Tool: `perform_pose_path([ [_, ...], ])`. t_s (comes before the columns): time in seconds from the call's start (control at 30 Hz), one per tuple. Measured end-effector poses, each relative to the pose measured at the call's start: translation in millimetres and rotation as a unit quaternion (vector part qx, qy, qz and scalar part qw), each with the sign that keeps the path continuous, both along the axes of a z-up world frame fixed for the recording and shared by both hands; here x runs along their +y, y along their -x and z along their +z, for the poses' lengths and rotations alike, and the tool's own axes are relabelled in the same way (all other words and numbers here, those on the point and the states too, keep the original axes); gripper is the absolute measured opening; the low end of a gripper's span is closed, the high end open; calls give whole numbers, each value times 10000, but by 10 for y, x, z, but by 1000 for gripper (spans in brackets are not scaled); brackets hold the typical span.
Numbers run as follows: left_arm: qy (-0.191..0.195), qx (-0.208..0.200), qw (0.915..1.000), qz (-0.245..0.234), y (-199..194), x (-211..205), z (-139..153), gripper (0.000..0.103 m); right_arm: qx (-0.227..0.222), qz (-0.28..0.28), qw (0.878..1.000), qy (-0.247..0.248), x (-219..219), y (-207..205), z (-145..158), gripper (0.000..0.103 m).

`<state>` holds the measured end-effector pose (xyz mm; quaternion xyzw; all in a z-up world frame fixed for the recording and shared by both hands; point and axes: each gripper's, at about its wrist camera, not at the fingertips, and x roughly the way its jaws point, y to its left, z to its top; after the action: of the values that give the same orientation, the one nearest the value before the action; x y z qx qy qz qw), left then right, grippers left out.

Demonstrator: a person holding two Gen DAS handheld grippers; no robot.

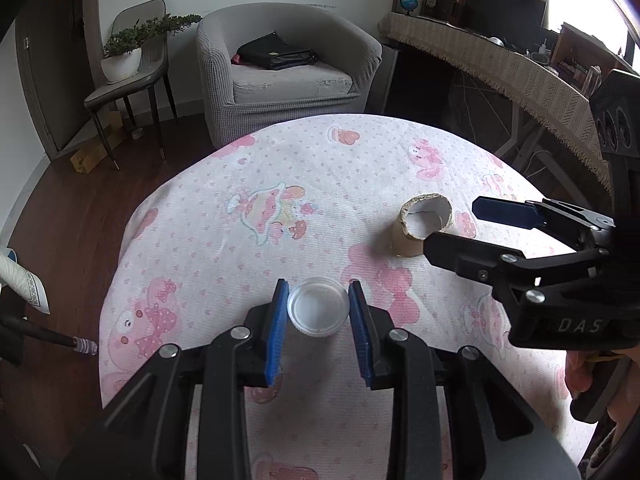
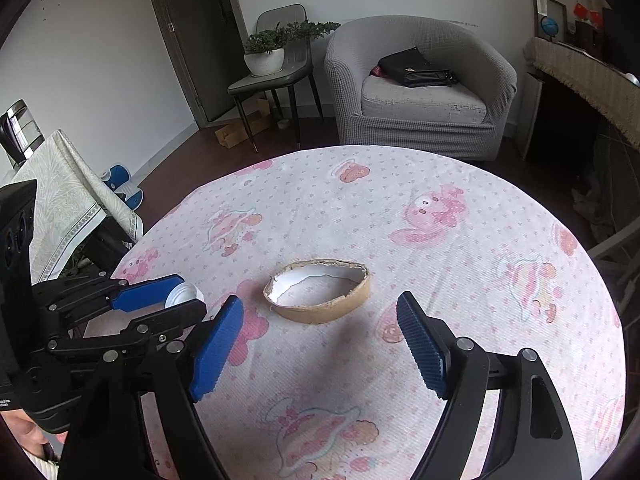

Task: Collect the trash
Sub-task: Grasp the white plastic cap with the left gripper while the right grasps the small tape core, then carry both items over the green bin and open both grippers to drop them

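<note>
A small white plastic cup [image 1: 318, 306] stands upright on the pink-patterned tablecloth [image 1: 280, 168]. My left gripper [image 1: 318, 300] has a blue pad touching it on each side, shut on it; the right wrist view shows this gripper [image 2: 176, 300] and the cup [image 2: 186, 292] at far left. A torn brown cardboard ring [image 2: 312, 314] lies just beyond my right gripper [image 2: 319, 299], whose wide-apart fingers hold nothing. In the left wrist view the right gripper [image 1: 452, 224] reaches in from the right, its tips beside the ring [image 1: 408, 246].
Past the round table's far edge stands a grey armchair [image 1: 288, 68] with a black bag [image 1: 276, 56] on its seat. A chair carrying a potted plant [image 1: 120, 60] is at the left. A cloth-covered desk [image 1: 500, 64] runs along the right.
</note>
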<state>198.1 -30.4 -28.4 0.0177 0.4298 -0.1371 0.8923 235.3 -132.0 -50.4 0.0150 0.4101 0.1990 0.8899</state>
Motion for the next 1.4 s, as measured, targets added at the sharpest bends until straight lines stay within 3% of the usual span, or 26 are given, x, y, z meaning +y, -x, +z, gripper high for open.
perform_pose_path([
  [0.2,103,15,9999,58,58,190,44,33,83,-65,9997,210,171,-91,-77,80],
  [0.3,127,-8,9999,75,97,288,75,33,115,-164,9986,491,260,-154,-116,67],
  [0.4,128,-33,9999,65,145,356,94,33,27,-250,9965,801,316,-181,-135,63],
  [0.73,15,-123,9998,176,397,618,164,33,90,-405,9980,486,344,-107,-59,62],
  [0.97,23,-221,9991,360,665,819,225,33,-89,-19,9998,161,617,202,133,62],
  [1.13,173,-270,9980,541,838,970,273,33,-156,226,9995,137,858,431,184,62],
  [1.4,101,-305,9963,791,1067,1271,279,33,-339,657,9972,147,1189,785,277,62],
])
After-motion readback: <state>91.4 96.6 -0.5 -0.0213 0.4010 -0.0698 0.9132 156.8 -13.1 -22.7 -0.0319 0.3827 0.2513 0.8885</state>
